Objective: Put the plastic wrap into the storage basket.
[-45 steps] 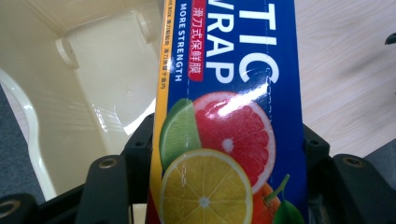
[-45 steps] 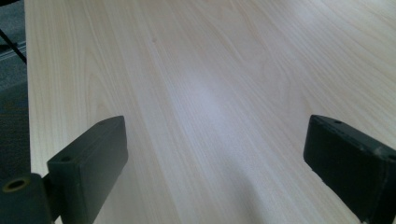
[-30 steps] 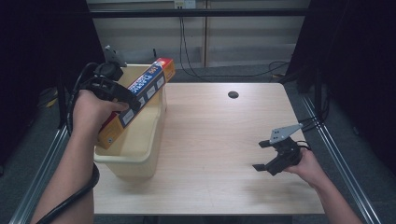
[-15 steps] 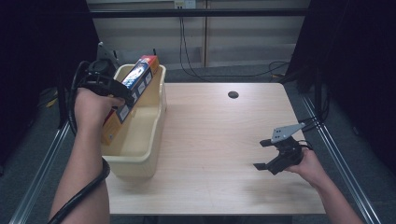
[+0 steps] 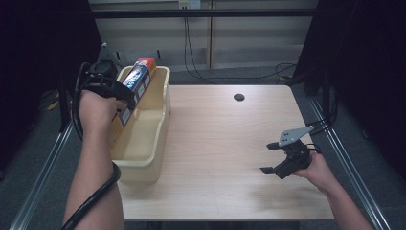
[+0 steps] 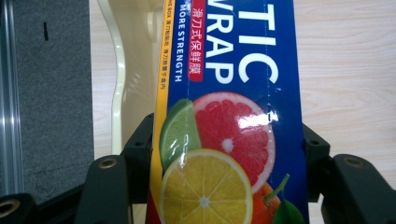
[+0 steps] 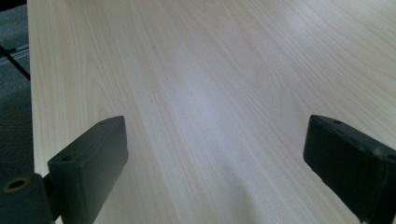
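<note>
Wooden table, high view: left gripper holds plastic wrap box tilted over cream bin; right gripper hovers apart. Left gripper view: jaws pinch box. Right gripper view: jaws spread above bare tabletop.

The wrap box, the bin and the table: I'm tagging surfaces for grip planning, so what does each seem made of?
Wrap box: looks like glossy printed cardboard, with glare patches on the fruit picture. Bin: seemingly cream moulded plastic, smooth, with a rounded rim. Table: pale wood grain, matte; probably laminate, though real wood can't be ruled out.
</note>
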The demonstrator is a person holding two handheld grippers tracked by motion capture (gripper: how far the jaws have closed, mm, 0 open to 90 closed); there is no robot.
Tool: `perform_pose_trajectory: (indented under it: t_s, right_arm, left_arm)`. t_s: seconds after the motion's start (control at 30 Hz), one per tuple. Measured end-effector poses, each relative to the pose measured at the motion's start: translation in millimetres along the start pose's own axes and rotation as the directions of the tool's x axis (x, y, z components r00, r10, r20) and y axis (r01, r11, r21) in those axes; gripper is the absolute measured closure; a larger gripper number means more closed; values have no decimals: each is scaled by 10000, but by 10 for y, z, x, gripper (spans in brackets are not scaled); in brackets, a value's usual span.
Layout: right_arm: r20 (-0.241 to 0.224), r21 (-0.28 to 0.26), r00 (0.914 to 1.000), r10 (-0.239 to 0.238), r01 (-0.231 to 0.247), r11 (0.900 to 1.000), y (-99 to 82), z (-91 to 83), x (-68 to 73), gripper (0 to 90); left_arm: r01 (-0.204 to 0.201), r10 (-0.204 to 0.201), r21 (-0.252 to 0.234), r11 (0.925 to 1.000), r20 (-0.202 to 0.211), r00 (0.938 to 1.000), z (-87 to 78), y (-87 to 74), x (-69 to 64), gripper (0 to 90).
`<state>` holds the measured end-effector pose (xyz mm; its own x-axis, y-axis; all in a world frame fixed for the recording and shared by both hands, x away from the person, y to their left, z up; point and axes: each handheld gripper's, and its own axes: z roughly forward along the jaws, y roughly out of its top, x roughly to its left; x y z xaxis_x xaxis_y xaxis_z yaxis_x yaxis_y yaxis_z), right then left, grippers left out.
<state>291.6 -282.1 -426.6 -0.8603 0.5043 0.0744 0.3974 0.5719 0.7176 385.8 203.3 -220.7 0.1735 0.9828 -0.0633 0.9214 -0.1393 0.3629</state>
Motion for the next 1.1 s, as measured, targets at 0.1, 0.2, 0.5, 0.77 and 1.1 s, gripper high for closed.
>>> perform_pose_trajectory:
  t_s: [0.1, 0.2, 0.5, 0.77, 1.1]
  right_arm:
    - [18, 6, 10000, 5, -5, 10000, 0, 2, 1, 64]
    - [5, 15, 10000, -21, 21, 10000, 4, 11, 5, 64]
    - [-86, -31, 9999, -92, 92, 10000, 12, 12, 18, 64]
    - [-43, -76, 10000, -69, 69, 9999, 2, -8, 12, 64]
    - [-53, -56, 9999, -104, 103, 9999, 10, 2, 24, 64]
  left_arm:
    - [-27, 27, -34, 10000, -3, 10000, -3, -25, 5, 409]
    - [-30, 29, -55, 10000, -201, 9998, -8, -44, -5, 408]
    - [-11, 12, 54, 10000, -76, 10000, 61, -115, -24, 407]
    - [99, -97, 134, 9999, -140, 9999, 110, -161, -21, 406]
    - [208, -207, 314, 9993, -53, 9998, 239, -213, -5, 405]
